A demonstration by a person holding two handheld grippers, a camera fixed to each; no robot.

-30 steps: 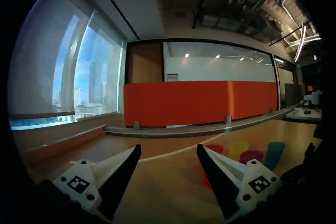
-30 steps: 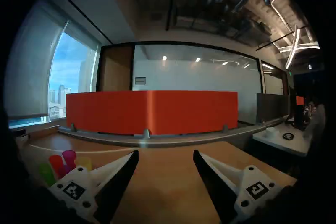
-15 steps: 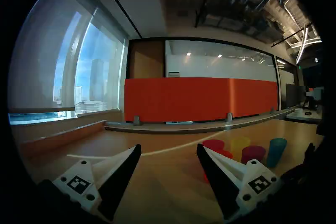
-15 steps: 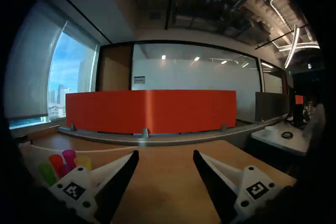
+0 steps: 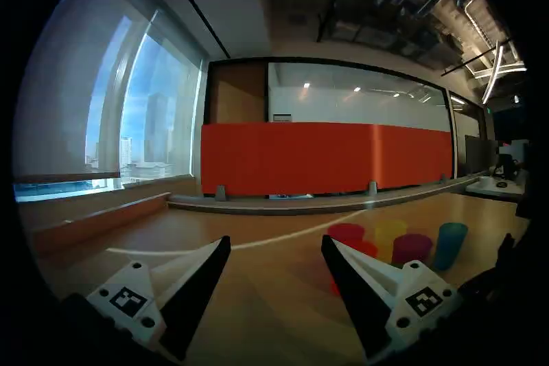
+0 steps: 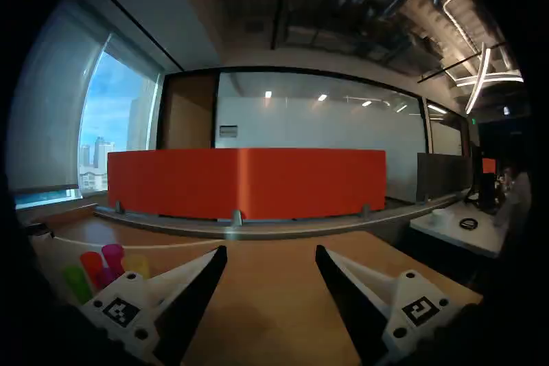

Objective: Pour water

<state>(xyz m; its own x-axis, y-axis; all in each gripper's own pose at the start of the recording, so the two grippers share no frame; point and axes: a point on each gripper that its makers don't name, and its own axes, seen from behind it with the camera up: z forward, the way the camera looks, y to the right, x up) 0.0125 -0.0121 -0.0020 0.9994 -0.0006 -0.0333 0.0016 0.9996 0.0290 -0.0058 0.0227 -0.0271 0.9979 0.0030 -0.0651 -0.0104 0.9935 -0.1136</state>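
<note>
1. The left gripper (image 5: 274,250) has its jaws spread wide, with nothing between the fingers. Its tips hang over a bare wooden table (image 5: 274,311); I cannot tell whether they touch it.
2. In the left gripper view the cups stand at about 4 o'clock: a red cup (image 5: 346,232), a yellow cup (image 5: 391,229), a magenta cup (image 5: 412,246) and a teal cup (image 5: 453,242). They are upright and bunched together, and the finger at 5 o'clock partly hides them.
3. The right gripper (image 6: 270,261) is just as wide and empty, over the tabletop.
4. In the right gripper view the cup group sits at 8 o'clock with a green cup (image 6: 77,283) nearest, just beside the finger at 7 o'clock.
5. An orange partition (image 6: 247,180) runs along the far edge at 12 o'clock.
</note>
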